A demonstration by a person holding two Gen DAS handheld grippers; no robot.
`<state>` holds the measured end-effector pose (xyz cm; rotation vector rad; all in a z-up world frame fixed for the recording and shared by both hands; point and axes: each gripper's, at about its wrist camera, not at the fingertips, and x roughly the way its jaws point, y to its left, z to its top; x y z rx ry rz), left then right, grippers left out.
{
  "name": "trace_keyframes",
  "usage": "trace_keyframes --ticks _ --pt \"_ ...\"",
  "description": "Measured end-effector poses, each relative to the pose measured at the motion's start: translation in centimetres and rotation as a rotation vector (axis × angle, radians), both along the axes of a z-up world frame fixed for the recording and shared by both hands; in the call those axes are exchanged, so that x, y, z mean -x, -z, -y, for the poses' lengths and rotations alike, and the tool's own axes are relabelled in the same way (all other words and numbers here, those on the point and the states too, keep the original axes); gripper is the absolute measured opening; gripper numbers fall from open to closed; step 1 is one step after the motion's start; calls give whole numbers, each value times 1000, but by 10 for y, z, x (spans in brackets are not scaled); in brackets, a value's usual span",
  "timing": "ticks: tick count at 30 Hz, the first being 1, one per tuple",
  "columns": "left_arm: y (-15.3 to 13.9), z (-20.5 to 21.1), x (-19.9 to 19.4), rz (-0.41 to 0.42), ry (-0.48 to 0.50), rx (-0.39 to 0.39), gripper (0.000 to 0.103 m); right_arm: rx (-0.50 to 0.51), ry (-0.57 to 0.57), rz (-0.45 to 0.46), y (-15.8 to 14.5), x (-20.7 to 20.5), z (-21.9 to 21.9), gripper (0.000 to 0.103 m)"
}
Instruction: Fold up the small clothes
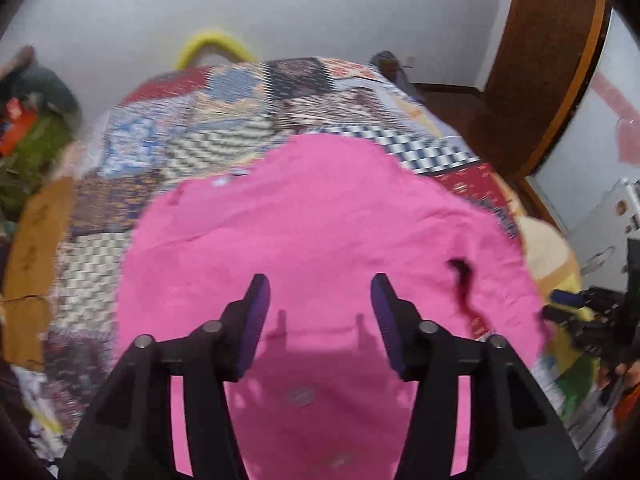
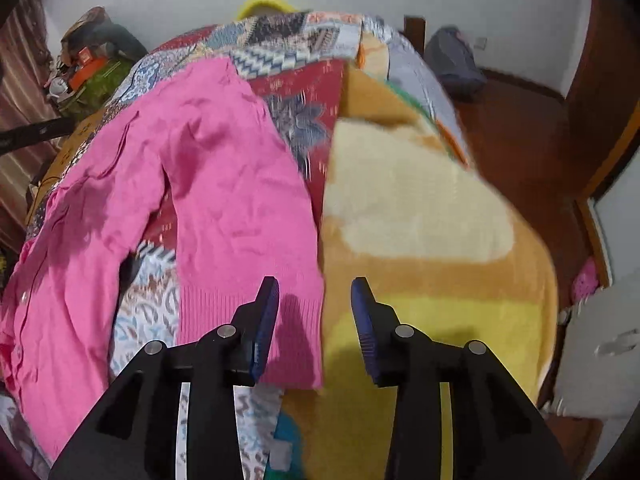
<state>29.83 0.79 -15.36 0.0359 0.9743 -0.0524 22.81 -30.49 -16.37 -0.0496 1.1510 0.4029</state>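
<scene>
Grippers [image 1: 320, 286] [image 2: 315, 288] agape above pink cardigan [image 1: 320, 216] on patchwork quilt [image 1: 192, 152]

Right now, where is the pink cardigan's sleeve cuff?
In the right wrist view the pink cardigan's sleeve cuff lies on the bed at lower centre, under the right gripper, beside the yellow-orange blanket.

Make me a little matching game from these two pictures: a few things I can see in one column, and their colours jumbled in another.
Things:
1. cardigan
2. blanket
3. door
4. wall

Colours:
A. brown
B. white
C. pink
D. cream and orange

Pairs: 1-C, 2-D, 3-A, 4-B
</scene>
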Motion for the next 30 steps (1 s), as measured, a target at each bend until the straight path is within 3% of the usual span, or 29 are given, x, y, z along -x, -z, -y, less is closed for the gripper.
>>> trace_keyframes --ticks 3,6,7,8,9,13,21,26,30 --pt "2 -19 18 6 -27 -55 53 -1 -6 -31 9 8 0 34" --pt "9 -37 34 -15 -57 -31 53 -6 -13 -50 16 16 -2 34" --pt "11 -41 37 -20 -64 -24 53 -8 -9 -44 17 17 -2 29" --pt "13 -44 40 -24 -73 -21 53 -15 -12 -46 16 18 -2 13" --pt "14 -46 43 -24 -78 -21 53 -22 -15 -53 16 18 -2 6" --pt "17 -50 49 -16 -96 -32 53 -26 9 -30 7 17 -2 3" --pt "7 -66 55 23 -129 -26 53 -80 -24 105 -68 -9 -20 3" --pt "-1 -86 60 52 -168 -10 53 -126 -102 203 -125 -31 -63 3" --pt "-5 -110 65 69 -211 0 53 -133 -176 253 -148 -40 -109 3"
